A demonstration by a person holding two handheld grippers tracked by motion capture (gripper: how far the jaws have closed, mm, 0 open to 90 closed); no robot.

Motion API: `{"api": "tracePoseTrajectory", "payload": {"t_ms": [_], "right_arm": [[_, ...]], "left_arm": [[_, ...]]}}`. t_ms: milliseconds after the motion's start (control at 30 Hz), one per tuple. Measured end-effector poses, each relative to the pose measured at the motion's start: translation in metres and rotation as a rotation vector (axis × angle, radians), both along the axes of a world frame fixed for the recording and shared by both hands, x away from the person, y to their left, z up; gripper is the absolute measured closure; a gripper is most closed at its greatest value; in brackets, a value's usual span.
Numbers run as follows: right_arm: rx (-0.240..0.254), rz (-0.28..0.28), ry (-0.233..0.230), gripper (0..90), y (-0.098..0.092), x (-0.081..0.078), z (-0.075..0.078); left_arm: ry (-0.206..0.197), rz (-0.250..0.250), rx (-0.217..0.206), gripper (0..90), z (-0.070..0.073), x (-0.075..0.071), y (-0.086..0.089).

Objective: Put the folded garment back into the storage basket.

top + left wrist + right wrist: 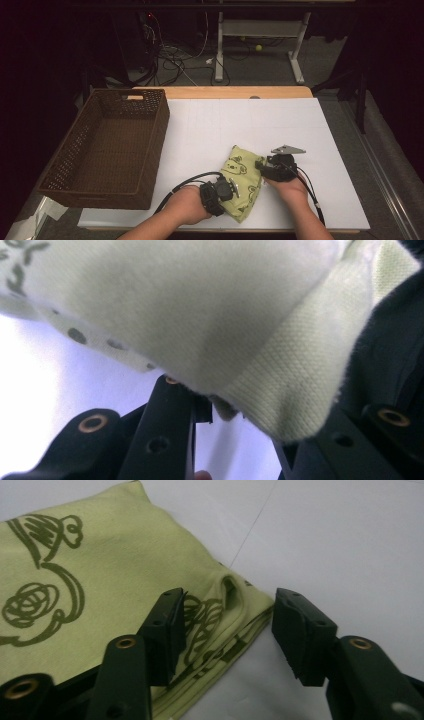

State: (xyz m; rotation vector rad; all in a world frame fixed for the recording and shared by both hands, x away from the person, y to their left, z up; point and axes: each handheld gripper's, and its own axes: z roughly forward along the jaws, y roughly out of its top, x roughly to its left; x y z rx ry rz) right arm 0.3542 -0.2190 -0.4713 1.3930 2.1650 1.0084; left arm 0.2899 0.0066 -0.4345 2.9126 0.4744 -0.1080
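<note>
The folded pale-green knit cloth with dark cartoon print (242,181) lies on the white counter (210,130), right of the brown wicker basket (107,150). The left tool (231,188) grips its near edge. The right tool (227,630) stands released astride a corner; close it squarely on all layers before lifting. Cables litter the dim floor (170,60) beyond.

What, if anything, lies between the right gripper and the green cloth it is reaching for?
Nothing visible: the right gripper stands open with the green cloth's folded corner already between its fingers, on the white table.
</note>
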Motion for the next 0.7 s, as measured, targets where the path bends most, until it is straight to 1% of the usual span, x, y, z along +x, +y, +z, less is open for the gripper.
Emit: {"api": "tracePoseTrajectory", "payload": {"t_ms": [67, 167, 200, 333, 433, 500, 567, 700], "right_arm": [[0.002, 0.001, -0.012, 52.4, -0.0005, -0.0006, -0.0012], [0.017, -0.003, 0.004, 56.1, -0.0006, 0.0010, -0.0005], [0.019, -0.003, 0.005, 56.9, -0.0010, 0.0016, -0.0006], [0.028, -0.007, 0.005, 58.8, -0.0006, 0.0018, -0.0010], [0.031, 0.004, 0.011, 61.8, -0.0013, 0.0043, -0.0002], [0.042, 0.000, 0.013, 63.3, -0.0007, 0.0048, -0.0005], [0.037, 0.007, 0.010, 64.2, -0.0008, 0.0049, -0.0006], [0.055, 0.021, 0.014, 70.4, 0.0006, 0.0060, -0.0011]], "left_arm": [[-0.001, 0.000, -0.002, 73.9, -0.0001, 0.0000, 0.0002], [-0.001, 0.001, -0.004, 73.9, -0.0004, 0.0004, 0.0001], [0.003, -0.003, 0.000, 73.9, -0.0001, 0.0010, 0.0001], [0.018, 0.000, -0.004, 73.9, -0.0001, 0.0029, 0.0005], [0.013, 0.001, 0.000, 73.9, -0.0001, 0.0022, -0.0001], [0.013, 0.002, -0.003, 74.0, -0.0002, 0.0021, 0.0003], [0.013, 0.003, -0.003, 73.9, -0.0002, 0.0021, 0.0003], [0.013, 0.004, -0.004, 73.9, -0.0003, 0.0021, 0.0004]]}}
